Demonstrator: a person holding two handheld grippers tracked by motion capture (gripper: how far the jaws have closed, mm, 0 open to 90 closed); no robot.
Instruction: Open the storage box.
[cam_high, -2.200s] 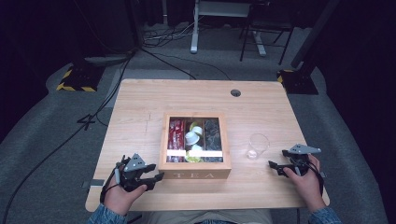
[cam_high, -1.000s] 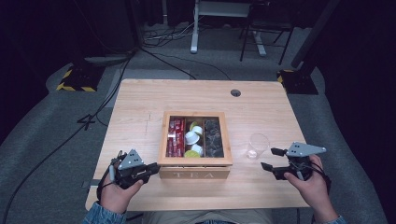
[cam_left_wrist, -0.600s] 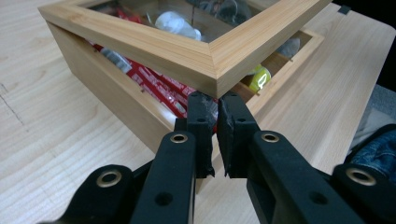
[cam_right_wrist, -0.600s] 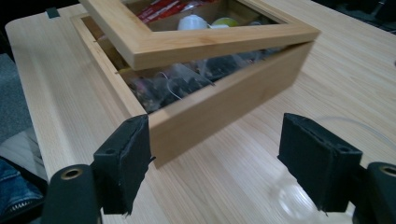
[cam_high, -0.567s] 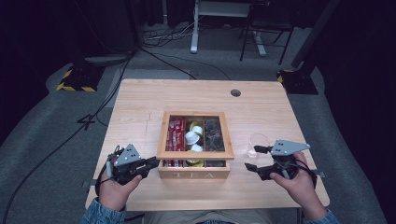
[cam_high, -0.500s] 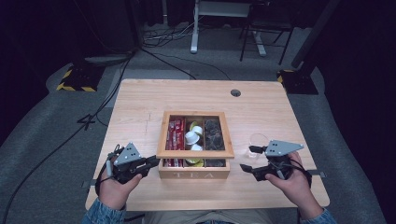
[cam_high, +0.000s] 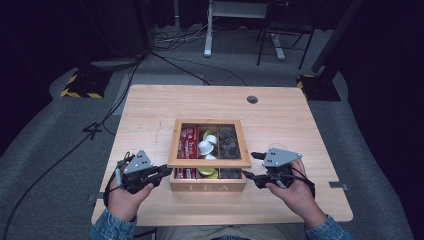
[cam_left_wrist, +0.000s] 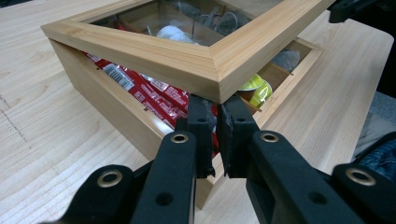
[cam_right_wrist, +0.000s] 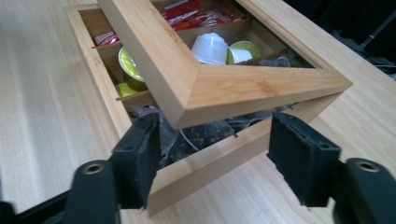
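L tongs (cam_left_wrist: 215, 135) pressed together, tips under lifted lid (cam_left_wrist: 187, 51) corner; R tongs (cam_right_wrist: 215, 154) spread, just been closing, astride opposite corner. Tea box (cam_high: 207, 186) at worktop (cam_high: 150, 110) near-edge centre. Lid prob. light, stiff, glass-paned: grip wood frame.

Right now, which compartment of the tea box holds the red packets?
The left compartment of the tea box, holding red packets; the middle holds pods, the right dark bags.

The raised lid (cam_high: 209, 162) leaves a narrow gap above the tea box (cam_high: 208, 186) front wall, which is probably too tight for a gripper. Beyond the tea box, the desk (cam_high: 210, 102) lies bare.
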